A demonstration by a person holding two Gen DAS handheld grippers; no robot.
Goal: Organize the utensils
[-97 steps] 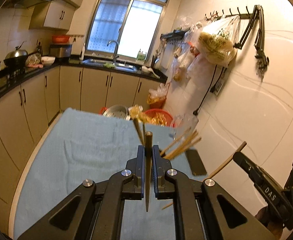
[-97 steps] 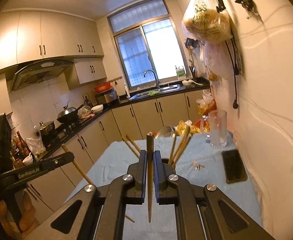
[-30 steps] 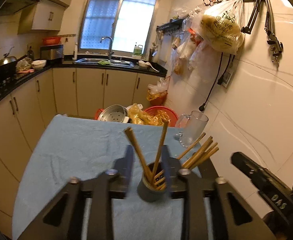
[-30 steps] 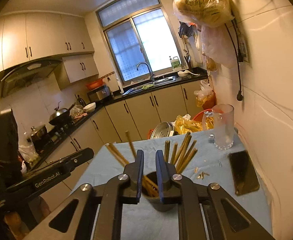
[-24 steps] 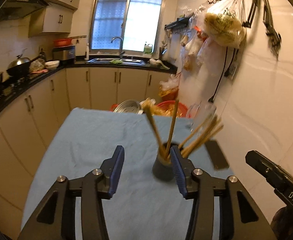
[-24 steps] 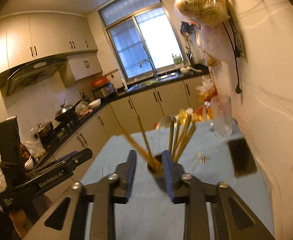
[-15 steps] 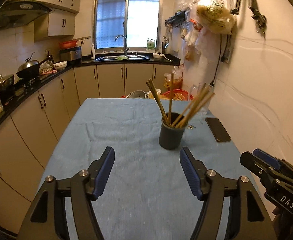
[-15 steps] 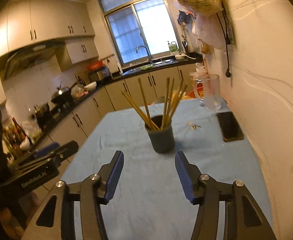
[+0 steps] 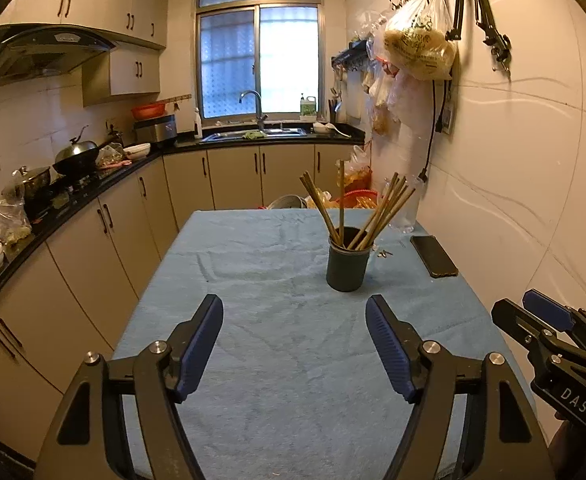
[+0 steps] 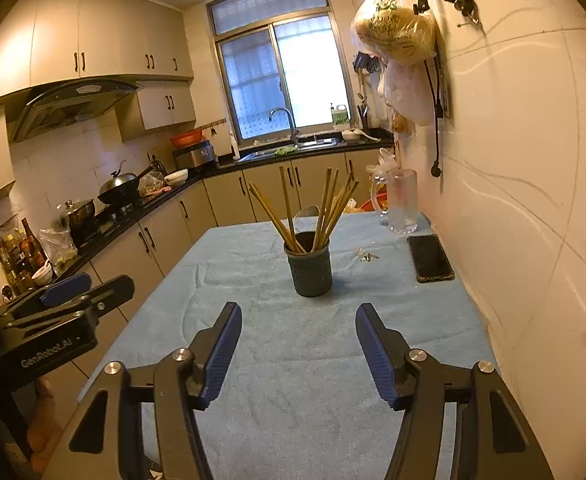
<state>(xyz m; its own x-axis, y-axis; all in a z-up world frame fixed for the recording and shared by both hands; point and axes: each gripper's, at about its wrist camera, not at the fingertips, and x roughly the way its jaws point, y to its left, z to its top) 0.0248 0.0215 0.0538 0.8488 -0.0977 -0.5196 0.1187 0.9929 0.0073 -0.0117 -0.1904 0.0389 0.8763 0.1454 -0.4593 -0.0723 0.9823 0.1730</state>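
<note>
The left gripper (image 9: 294, 322) hangs above the near part of the table with its blue-padded fingers (image 9: 198, 344) spread wide and nothing between them; beneath it lies only the blue cloth (image 9: 269, 344) that covers the table. Ahead of this gripper and a little to its right stands the dark cup (image 9: 348, 264), upright on the cloth, well apart from the fingertips. The chopsticks (image 9: 377, 212) stand inside the cup, fanned out: a pair leans left, one rises nearly straight, and a bundle tilts right toward the wall. The right gripper (image 10: 296, 318) is likewise spread wide and empty, its pads (image 10: 377, 354) framing bare cloth, and from its own view the cup (image 10: 309, 270) sits straight ahead, just left of the midline, with the chopsticks (image 10: 325, 210) fanning above the rim. Farther ahead and to the right of the right gripper, a black phone (image 10: 429, 258) lies flat on the cloth near the wall, and beyond it a clear glass mug (image 10: 401, 200) stands upright at the far right corner of the table. Between the cup and the phone lie a few small scraps (image 10: 367, 256), too small to identify. In the left wrist view the right gripper (image 9: 533, 312) appears at the lower right edge, beside the table; in the right wrist view the left gripper (image 10: 89, 288) shows at the lower left edge.
</note>
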